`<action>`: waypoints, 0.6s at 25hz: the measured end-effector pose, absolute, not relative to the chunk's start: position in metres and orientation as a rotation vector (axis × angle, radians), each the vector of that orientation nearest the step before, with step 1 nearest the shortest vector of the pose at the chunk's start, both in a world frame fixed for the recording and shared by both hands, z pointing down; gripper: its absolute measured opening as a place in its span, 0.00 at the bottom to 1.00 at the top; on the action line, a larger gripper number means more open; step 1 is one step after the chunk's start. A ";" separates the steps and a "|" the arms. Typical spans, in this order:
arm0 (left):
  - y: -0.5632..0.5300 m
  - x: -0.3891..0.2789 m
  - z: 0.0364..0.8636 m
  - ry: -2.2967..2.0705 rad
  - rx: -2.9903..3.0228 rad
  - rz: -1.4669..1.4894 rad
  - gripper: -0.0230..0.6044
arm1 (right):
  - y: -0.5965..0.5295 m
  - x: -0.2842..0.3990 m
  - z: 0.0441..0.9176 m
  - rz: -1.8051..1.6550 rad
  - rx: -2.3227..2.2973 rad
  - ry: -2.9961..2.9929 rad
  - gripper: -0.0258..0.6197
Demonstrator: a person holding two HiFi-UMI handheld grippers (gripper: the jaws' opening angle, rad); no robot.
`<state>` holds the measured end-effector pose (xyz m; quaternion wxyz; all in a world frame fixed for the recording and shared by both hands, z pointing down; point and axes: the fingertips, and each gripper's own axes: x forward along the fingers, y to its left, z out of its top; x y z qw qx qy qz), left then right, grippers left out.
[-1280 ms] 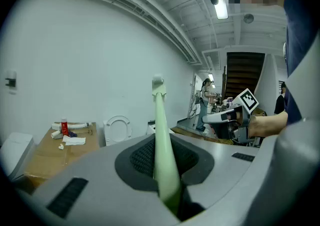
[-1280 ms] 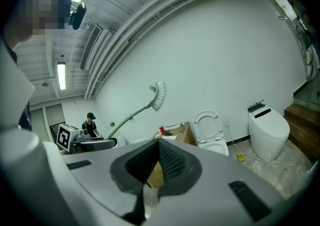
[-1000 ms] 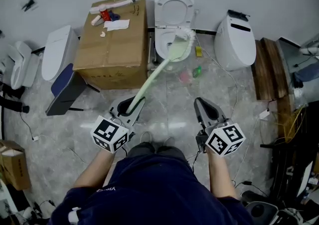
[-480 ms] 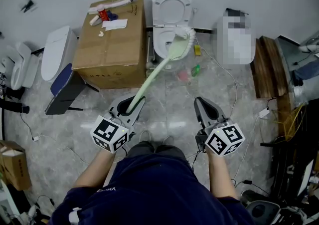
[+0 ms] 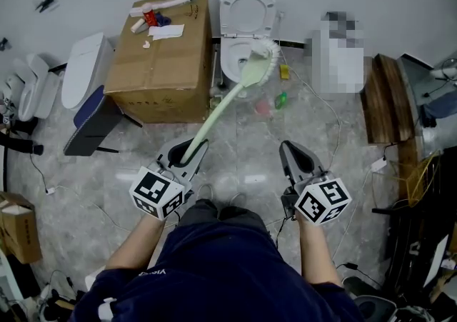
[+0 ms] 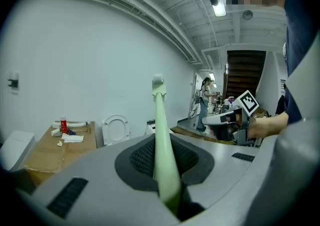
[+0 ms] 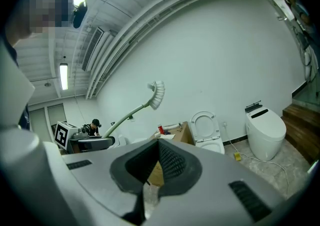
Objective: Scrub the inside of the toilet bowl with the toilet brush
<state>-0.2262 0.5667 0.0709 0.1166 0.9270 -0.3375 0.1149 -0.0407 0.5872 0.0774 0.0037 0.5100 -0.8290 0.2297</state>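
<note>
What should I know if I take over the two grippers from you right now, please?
Left gripper: shut on the handle of the long pale green plastic toilet brush.
Right gripper: shut, empty.
White ceramic toilet bowl: lid up, by the wall, beside the brown cardboard box.
Done: brush is in hand; its white bristle head hangs in the air above the bowl's height.
Left: lower the head into the bowl and scrub the inside.

You work under bright, even light from ceiling tube lamps (image 7: 63,76), and the polished floor (image 5: 250,149) gives back pale glare. Your head view is sharp; both gripper views bulge strongly, darken at the corners and blur up close
</note>
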 end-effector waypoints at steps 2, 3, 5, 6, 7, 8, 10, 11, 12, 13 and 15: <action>0.571 -0.223 0.071 -0.998 2.712 0.336 0.14 | 0.591 -0.037 0.078 0.720 1.589 -2.604 0.05; 0.573 -0.222 0.071 -1.003 2.712 0.335 0.14 | 0.593 -0.036 0.078 0.719 1.585 -2.607 0.05; 0.577 -0.217 0.071 -1.010 2.712 0.332 0.14 | 0.596 -0.031 0.077 0.713 1.579 -2.614 0.05; 0.579 -0.214 0.071 -1.012 2.713 0.332 0.14 | 0.598 -0.028 0.077 0.709 1.577 -2.616 0.05; 0.581 -0.211 0.071 -1.013 2.715 0.332 0.14 | 0.600 -0.025 0.076 0.706 1.577 -2.618 0.05; 0.583 -0.208 0.070 -1.014 2.718 0.331 0.14 | 0.602 -0.022 0.076 0.706 1.578 -2.619 0.05; 0.583 -0.202 0.067 -1.014 2.724 0.328 0.14 | 0.603 -0.016 0.075 0.712 1.578 -2.622 0.05; 0.583 -0.200 0.066 -1.015 2.726 0.325 0.14 | 0.604 -0.014 0.075 0.715 1.578 -2.623 0.05; 0.583 -0.199 0.065 -1.017 2.727 0.322 0.14 | 0.604 -0.013 0.074 0.714 1.578 -2.623 0.05; 0.583 -0.198 0.065 -1.019 2.727 0.320 0.14 | 0.604 -0.012 0.074 0.710 1.579 -2.623 0.05; 0.581 -0.197 0.065 -1.024 2.728 0.318 0.14 | 0.604 -0.010 0.074 0.704 1.580 -2.624 0.05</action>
